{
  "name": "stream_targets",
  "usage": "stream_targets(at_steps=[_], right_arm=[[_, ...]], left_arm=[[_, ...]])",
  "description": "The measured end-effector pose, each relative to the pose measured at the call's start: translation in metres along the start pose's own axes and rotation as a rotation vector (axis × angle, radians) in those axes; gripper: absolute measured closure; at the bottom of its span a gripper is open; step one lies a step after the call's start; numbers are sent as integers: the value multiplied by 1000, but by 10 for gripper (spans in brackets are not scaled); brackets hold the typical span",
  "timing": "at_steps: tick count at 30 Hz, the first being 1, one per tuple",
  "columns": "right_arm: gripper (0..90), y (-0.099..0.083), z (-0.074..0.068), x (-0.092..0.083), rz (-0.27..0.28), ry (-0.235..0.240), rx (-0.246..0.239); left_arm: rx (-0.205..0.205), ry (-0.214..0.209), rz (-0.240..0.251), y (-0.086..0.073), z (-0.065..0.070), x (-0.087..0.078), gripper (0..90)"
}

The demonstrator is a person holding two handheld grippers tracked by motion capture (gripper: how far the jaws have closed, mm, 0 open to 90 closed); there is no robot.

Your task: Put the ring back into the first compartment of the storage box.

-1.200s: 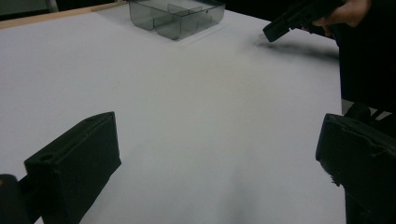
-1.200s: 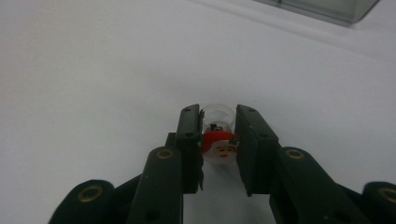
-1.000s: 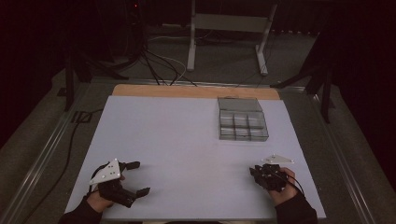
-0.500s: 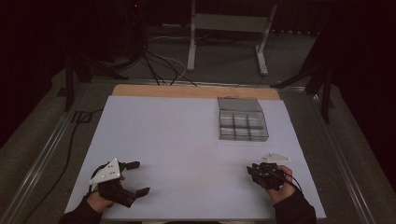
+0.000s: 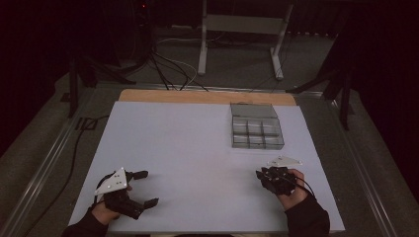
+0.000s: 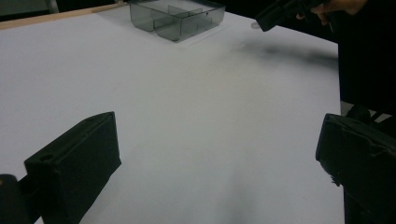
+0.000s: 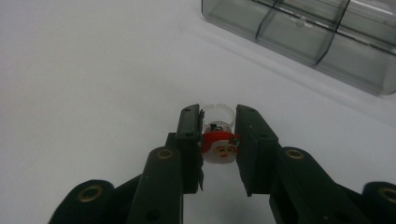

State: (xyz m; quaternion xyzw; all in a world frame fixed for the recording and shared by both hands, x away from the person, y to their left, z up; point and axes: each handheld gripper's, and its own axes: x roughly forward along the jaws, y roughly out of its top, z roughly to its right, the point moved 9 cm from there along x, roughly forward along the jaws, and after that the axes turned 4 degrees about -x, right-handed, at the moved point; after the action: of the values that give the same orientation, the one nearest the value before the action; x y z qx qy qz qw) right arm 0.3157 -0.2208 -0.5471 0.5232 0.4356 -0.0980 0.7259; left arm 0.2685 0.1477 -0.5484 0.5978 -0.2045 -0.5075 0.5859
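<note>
right tool [image 7: 218, 140]: jaws pinch a small santa-face ring [image 7: 218, 145] from both sides, its clear band pointing away from the camera. the tool is held just above the white tabletop [image 5: 197, 148] near its front right corner. left tool [image 5: 141, 188]: jaws spread wide, nothing between them, at the front left. a clear compartment box [image 5: 257, 126] sits beyond the right tool.

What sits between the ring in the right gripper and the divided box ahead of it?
Nothing visible. The right gripper is shut on the Santa ring, and bare white table runs from there to the clear box. The left gripper is far off, open.
</note>
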Motion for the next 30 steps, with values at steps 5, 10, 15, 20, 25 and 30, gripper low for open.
stream_targets(at_steps=[5,10,15,20,25,30], right_arm=[[714,11,-1,-1,15,1,-9],[715,22,0,-3,27,-3,-18],[715,31,-1,-3,29,1,-31],[715,38,0,-1,32,5,-33],[715,46,2,1,35,-1,-38],[715,55,3,2,47,-4,-45]], left_arm=[[-1,-1,2,0,0,0,5],[-1,-2,3,0,0,0,5],[1,-2,5,1,0,-1,5],[-2,-3,6,1,0,0,5],[1,-4,6,1,0,-1,5],[2,-4,5,1,0,-1,5]])
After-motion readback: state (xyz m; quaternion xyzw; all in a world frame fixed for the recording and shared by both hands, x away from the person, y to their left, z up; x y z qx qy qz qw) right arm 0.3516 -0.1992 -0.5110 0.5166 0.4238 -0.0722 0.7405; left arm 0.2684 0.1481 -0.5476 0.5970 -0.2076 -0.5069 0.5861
